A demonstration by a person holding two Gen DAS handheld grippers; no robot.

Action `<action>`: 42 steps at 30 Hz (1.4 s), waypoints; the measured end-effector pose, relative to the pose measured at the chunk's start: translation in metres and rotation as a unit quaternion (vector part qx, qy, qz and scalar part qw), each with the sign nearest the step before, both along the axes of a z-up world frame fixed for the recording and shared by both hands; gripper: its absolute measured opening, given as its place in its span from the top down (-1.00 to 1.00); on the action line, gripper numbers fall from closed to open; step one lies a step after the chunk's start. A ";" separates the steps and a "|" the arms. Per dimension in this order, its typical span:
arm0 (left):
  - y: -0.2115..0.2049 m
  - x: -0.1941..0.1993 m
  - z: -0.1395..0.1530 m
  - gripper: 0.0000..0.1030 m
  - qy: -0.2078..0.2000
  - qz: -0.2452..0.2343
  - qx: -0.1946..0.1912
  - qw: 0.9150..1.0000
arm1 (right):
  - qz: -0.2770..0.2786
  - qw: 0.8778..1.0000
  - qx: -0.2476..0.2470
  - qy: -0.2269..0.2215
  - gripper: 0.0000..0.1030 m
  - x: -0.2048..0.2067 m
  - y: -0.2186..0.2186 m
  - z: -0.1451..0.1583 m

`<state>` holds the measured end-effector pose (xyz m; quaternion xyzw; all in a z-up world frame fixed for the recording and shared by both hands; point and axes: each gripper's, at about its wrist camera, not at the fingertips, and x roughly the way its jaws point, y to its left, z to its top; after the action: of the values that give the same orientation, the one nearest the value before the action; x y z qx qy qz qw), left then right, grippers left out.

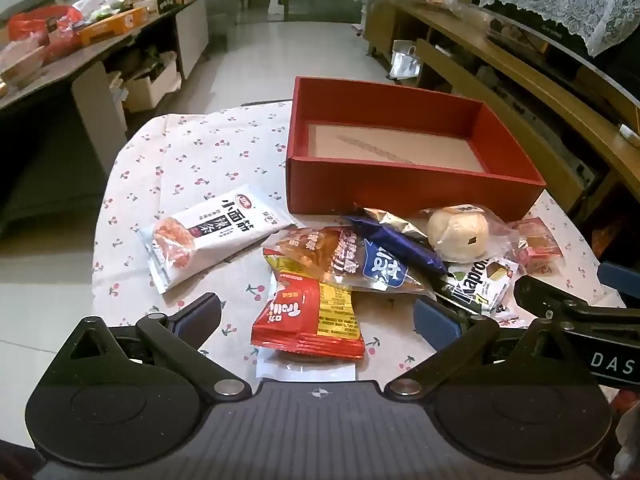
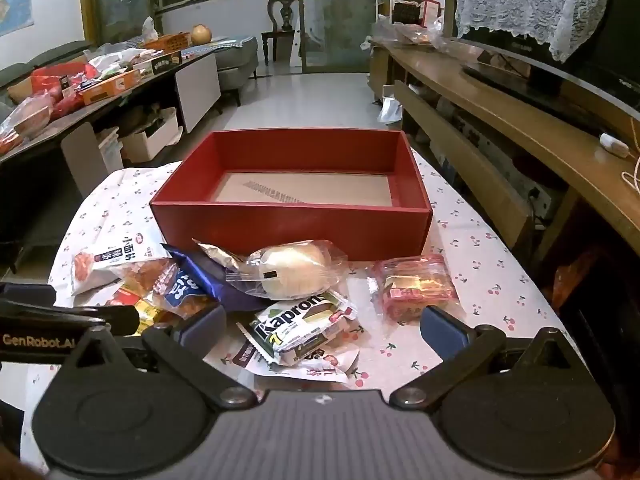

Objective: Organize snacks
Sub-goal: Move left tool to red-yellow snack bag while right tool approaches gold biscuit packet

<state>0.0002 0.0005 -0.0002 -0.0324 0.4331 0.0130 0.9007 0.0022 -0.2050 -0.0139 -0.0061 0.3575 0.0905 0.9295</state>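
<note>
An empty red box (image 1: 408, 188) (image 2: 288, 226) stands at the back of the cherry-print tablecloth (image 1: 192, 160) (image 2: 472, 248). In front of it lies a heap of snack packets. My left gripper (image 1: 318, 320) is open, hovering over a red and yellow packet (image 1: 308, 320); a white spicy-strip packet (image 1: 212, 236) lies left of it. My right gripper (image 2: 322, 328) is open over a green and white wafer packet (image 2: 304, 326). A wrapped white bun (image 2: 292, 266) (image 1: 458, 236), a blue packet (image 1: 400, 248) (image 2: 212, 276) and a pink packet (image 2: 414, 284) (image 1: 536, 244) lie nearby.
A long wooden cabinet (image 2: 500, 92) with a lace-covered screen runs along the right. On the left a cluttered table (image 2: 92, 84) holds boxes and bags. Tiled floor (image 2: 312, 100) stretches beyond the small table towards a chair (image 2: 284, 20) and glass door.
</note>
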 end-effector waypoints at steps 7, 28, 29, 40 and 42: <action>0.004 -0.001 -0.004 -1.00 0.009 0.005 -0.004 1.000 | -0.001 1.000 0.001 0.008 -1.00 0.001 0.000 -0.002; 0.001 0.002 -0.012 -0.99 0.024 0.003 0.002 1.000 | 0.012 0.999 0.003 0.032 -1.00 0.004 0.003 -0.008; 0.000 0.002 -0.013 -0.99 0.025 0.002 0.002 1.000 | 0.013 0.999 0.002 0.033 -1.00 0.005 0.003 -0.009; 0.004 0.021 -0.024 -0.99 0.044 0.006 0.006 0.999 | 0.012 0.999 0.017 0.044 -1.00 0.015 -0.002 -0.007; 0.004 0.024 -0.025 -0.99 0.046 0.007 0.009 0.999 | 0.011 0.999 0.021 0.048 -1.00 0.018 -0.002 -0.007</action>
<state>0.0237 0.0041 -0.0257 -0.0262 0.4733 0.0245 0.8802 0.0200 -0.2075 -0.0213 0.0135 0.4002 0.1081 0.9099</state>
